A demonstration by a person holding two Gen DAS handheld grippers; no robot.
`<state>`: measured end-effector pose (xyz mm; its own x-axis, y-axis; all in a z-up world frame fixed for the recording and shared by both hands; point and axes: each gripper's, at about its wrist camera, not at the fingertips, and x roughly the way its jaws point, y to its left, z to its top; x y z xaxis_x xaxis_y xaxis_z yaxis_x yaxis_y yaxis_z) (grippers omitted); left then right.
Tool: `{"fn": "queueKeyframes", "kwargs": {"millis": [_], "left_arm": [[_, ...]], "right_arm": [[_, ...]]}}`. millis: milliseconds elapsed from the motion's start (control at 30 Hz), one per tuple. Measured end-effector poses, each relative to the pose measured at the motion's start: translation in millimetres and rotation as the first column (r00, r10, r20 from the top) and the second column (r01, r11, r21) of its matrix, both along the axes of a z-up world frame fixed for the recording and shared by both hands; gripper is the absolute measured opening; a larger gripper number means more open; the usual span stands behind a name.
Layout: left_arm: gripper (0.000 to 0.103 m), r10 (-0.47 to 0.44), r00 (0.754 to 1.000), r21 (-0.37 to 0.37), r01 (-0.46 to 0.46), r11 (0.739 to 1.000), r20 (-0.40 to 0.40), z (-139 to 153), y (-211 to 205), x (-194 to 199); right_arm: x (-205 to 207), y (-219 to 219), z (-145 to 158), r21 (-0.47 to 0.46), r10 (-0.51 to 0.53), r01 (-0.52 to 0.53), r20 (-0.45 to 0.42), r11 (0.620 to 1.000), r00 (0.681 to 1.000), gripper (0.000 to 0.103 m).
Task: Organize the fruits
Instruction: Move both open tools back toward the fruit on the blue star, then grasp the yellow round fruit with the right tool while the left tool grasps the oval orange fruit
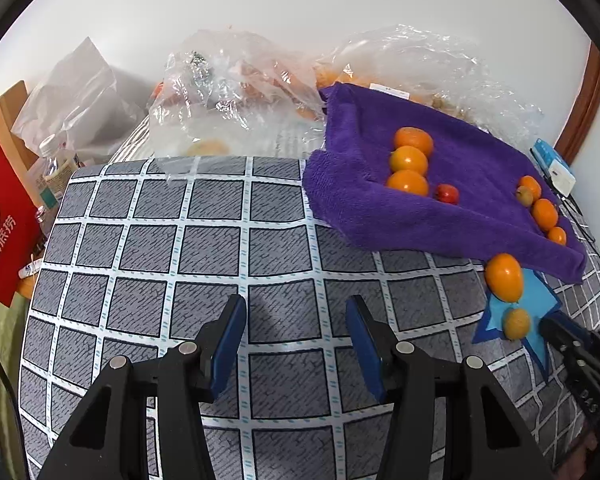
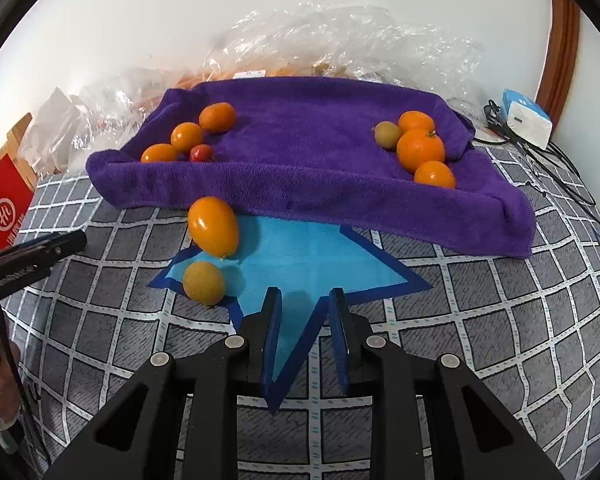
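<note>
The purple towel (image 2: 312, 160) lay on the gray checked tablecloth (image 1: 180, 280), and everything else sat in relation to it. At the towel's left end three orange fruits (image 2: 186, 136) stood in a row, touching one another, with a small red fruit (image 2: 201, 153) just beside the nearest of them. At the towel's right end lay three more orange fruits (image 2: 420, 148) and a small yellow-green fruit (image 2: 387, 134) touching that group.

Just in front of the towel's near edge, a blue star-shaped patch (image 2: 320, 264) showed on the cloth, partly covered by the towel. A large oval orange fruit (image 2: 213, 226) rested on the patch's left part, touching the towel's edge. A smaller yellow fruit (image 2: 203, 282) sat just beside it, nearer the camera.

The right gripper (image 2: 305, 300) hovered over the patch's near point, in front of the towel, its tongs narrowly apart and holding nothing. The left gripper (image 1: 296, 312) hung over bare tablecloth, well to the left of the towel's near corner, its tongs wide and holding nothing.

Behind the towel clear plastic bags (image 1: 236, 80) were heaped against the wall. A red paper bag (image 1: 4, 220) stood far left of the towel, and a blue-and-white box (image 2: 526, 118) lay beyond its right end.
</note>
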<state>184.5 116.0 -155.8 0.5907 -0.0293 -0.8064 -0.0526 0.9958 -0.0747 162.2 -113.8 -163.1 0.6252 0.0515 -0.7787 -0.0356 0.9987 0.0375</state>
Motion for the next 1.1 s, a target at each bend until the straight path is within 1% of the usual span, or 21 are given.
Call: {"fn": "queueKeyframes", "kwargs": {"millis": [67, 200, 300, 333, 367, 500, 600, 633, 667, 733, 900, 967, 1100], "left_arm": [[0.049, -0.002, 1.0, 0.007, 0.002, 1.0, 0.004, -1, -1, 0], [0.049, -0.004, 1.0, 0.01, 0.004, 1.0, 0.013, -1, -1, 1], [0.05, -0.008, 1.0, -0.006, 0.008, 1.0, 0.021, -1, 0, 1], [0.049, -0.007, 1.0, -0.011, 0.007, 1.0, 0.023, -1, 0, 1], [0.049, -0.005, 1.0, -0.015, 0.006, 1.0, 0.026, -1, 1, 1], [0.049, 0.003, 0.999, -0.026, -0.002, 1.0, 0.034, -2, 3, 1], [0.049, 0.005, 0.999, -0.004, -0.005, 1.0, 0.034, -3, -1, 0], [0.049, 0.003, 0.999, 0.005, -0.003, 1.0, 0.032, -3, -2, -1], [0.05, -0.002, 1.0, 0.017, 0.001, 1.0, 0.029, -3, -4, -2], [0.051, -0.011, 1.0, 0.027, 0.01, 1.0, 0.023, -3, -6, -5], [0.06, -0.014, 1.0, 0.027, 0.014, 1.0, -0.004, -3, -7, -7], [0.06, -0.006, 1.0, 0.021, 0.006, 1.0, -0.013, -4, -6, -7], [0.06, 0.006, 0.998, 0.021, -0.005, 1.0, -0.06, 0, -10, -8]], "right_arm": [[-2, -3, 3, 0.005, 0.003, -0.003, 0.013, 1.0, 1.0, 0.028], [-3, -6, 8, 0.062, 0.024, -0.025, 0.024, 0.998, 0.999, 0.029], [-3, 1, 12, 0.1, 0.071, -0.074, 0.038, 0.992, 0.997, 0.031], [-3, 5, 13, 0.106, 0.092, -0.096, 0.043, 0.99, 0.995, 0.035], [-3, 10, 13, 0.106, 0.11, -0.115, 0.046, 0.988, 0.993, 0.036], [3, 28, 6, 0.094, 0.169, -0.171, 0.025, 0.981, 0.985, 0.036], [10, 40, -5, 0.037, 0.19, -0.19, -0.01, 0.981, 0.982, 0.035], [10, 42, -7, 0.017, 0.185, -0.185, -0.011, 0.983, 0.983, 0.032], [9, 44, -7, 0.004, 0.184, -0.184, 0.01, 0.983, 0.983, 0.025], [7, 44, -7, 0.015, 0.202, -0.203, 0.009, 0.979, 0.979, 0.025], [1, 28, 1, 0.025, 0.194, -0.195, 0.046, 0.981, 0.98, 0.025], [-3, 14, 8, 0.013, 0.178, -0.179, 0.067, 0.984, 0.982, 0.025], [-7, -19, 16, 0.0, 0.117, -0.117, 0.088, 0.993, 0.989, 0.025]]}}
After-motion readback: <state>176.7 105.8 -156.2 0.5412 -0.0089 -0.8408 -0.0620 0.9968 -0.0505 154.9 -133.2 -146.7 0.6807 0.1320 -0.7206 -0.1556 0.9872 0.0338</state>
